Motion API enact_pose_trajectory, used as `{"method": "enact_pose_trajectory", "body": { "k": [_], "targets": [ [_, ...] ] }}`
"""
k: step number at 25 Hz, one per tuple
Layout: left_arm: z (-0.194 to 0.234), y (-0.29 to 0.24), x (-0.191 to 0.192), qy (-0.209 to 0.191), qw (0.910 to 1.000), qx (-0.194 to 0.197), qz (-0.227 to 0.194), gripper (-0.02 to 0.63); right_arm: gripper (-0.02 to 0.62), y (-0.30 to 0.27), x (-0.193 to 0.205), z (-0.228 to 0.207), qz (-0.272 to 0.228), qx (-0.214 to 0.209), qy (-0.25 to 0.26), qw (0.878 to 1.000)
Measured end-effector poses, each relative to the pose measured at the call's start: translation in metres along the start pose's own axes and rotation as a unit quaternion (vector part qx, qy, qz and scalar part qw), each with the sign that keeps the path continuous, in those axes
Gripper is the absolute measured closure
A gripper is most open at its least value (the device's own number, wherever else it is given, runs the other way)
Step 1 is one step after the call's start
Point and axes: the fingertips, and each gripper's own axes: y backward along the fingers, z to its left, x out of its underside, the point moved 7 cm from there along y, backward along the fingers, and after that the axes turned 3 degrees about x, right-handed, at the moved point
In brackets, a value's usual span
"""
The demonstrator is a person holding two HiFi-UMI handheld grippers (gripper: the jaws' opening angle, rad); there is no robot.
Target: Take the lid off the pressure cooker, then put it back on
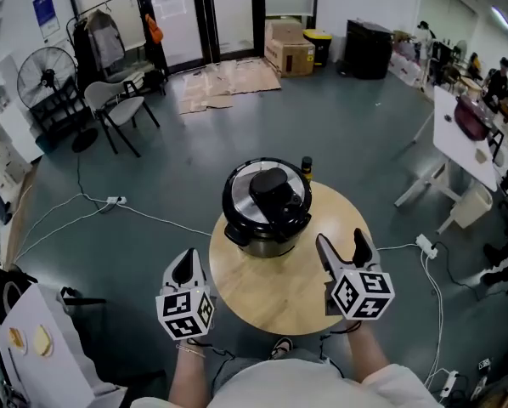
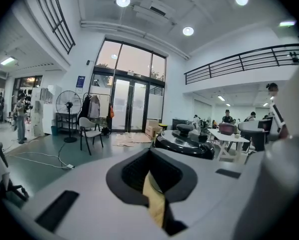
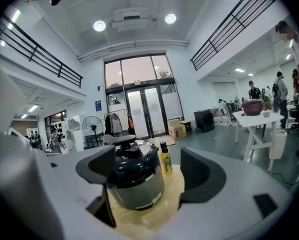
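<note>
Grey hall floor [image 1: 364,126], glass doors [image 1: 203,15] at the far end, fan [image 1: 47,76] and chair [image 1: 118,104] off to the left, cardboard boxes [image 1: 290,51] by the doors. Round wooden counter [image 1: 271,291] is right in front of me. Pressure cooker [image 1: 262,243] stands on the far half of the top, lid [image 1: 245,181] on and seated flat, black handle on the crown. With the lid on I can't see inside the pot. Small yellow bottle [image 1: 306,167] with a dark cap stands upright just behind the cooker, toward its right, near the counter's far rim. It's close to the pot, but I can't tell whether they touch. Left tongs [image 1: 184,266] are clenched, tips together, nothing pinched. In the left gripper view only a sliver of wood shows through the gap behind the tips. They hang just off the counter's left edge, over the floor, on the near side of the cooker and apart from it. Right tongs [image 1: 340,238] are released, jaws spread wide, nothing between them. They're over the right part of the counter, nearer to me than the cooker and to its right. The right gripper view frames cooker and bottle in the gap between the jaws, with bare wood between the tips and the pot. One pair of tongs sits on each side of the cooker, neither touching lid or body.
</note>
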Motion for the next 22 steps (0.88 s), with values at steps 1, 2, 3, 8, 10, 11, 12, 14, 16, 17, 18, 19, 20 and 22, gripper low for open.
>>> {"method": "enact_pose_trajectory", "body": {
  "k": [1, 2, 3, 8, 10, 11, 12, 14, 16, 17, 18, 19, 20, 22],
  "targets": [
    [0.000, -0.004, 0.000, 0.001, 1.0000, -0.006, 0.002, 0.617, 0.184, -0.008, -0.002, -0.002, 0.004, -0.007, 0.005, 1.000],
    [0.001, -0.007, 0.001, 0.004, 0.9999, -0.011, 0.004, 0.617, 0.184, -0.016, -0.003, -0.004, 0.008, -0.013, 0.010, 1.000],
    [0.003, -0.011, 0.002, 0.007, 0.9998, -0.016, 0.006, 0.617, 0.184, -0.024, -0.004, -0.006, 0.011, -0.018, 0.014, 1.000],
    [0.018, -0.038, -0.002, 0.014, 0.9995, -0.028, 0.009, 0.617, 0.184, -0.055, -0.006, -0.006, 0.020, -0.027, 0.016, 0.999],
    [0.024, -0.051, -0.007, 0.018, 0.9995, -0.025, 0.008, 0.617, 0.184, -0.066, -0.009, -0.003, 0.023, -0.028, 0.017, 0.999],
    [0.027, -0.058, -0.009, 0.019, 0.9995, -0.023, 0.008, 0.617, 0.184, -0.072, -0.011, -0.002, 0.023, -0.028, 0.016, 0.999],
    [0.029, -0.063, -0.011, 0.020, 0.9995, -0.022, 0.009, 0.617, 0.184, -0.076, -0.012, 0.000, 0.024, -0.029, 0.016, 0.999],
    [0.035, -0.072, -0.009, 0.026, 0.9993, -0.021, 0.014, 0.617, 0.184, -0.084, -0.015, 0.003, 0.026, -0.035, 0.025, 0.999],
    [0.040, -0.081, -0.005, 0.038, 0.9989, -0.024, 0.016, 0.617, 0.184, -0.094, -0.019, 0.005, 0.030, -0.048, 0.042, 0.997],
    [0.042, -0.085, -0.005, 0.043, 0.9986, -0.026, 0.016, 0.617, 0.183, -0.098, -0.021, 0.008, 0.034, -0.059, 0.050, 0.996],
    [0.045, -0.087, -0.004, 0.047, 0.9983, -0.028, 0.016, 0.617, 0.183, -0.103, -0.023, 0.010, 0.039, -0.070, 0.059, 0.995],
    [0.048, -0.089, -0.002, 0.051, 0.9981, -0.032, 0.017, 0.617, 0.183, -0.107, -0.024, 0.013, 0.044, -0.081, 0.068, 0.993],
    [0.050, -0.091, -0.001, 0.055, 0.9978, -0.035, 0.017, 0.617, 0.183, -0.111, -0.025, 0.015, 0.051, -0.090, 0.079, 0.991],
    [0.055, -0.096, 0.002, 0.064, 0.9971, -0.037, 0.017, 0.617, 0.183, -0.120, -0.026, 0.017, 0.067, -0.105, 0.102, 0.987]
  ]
}}
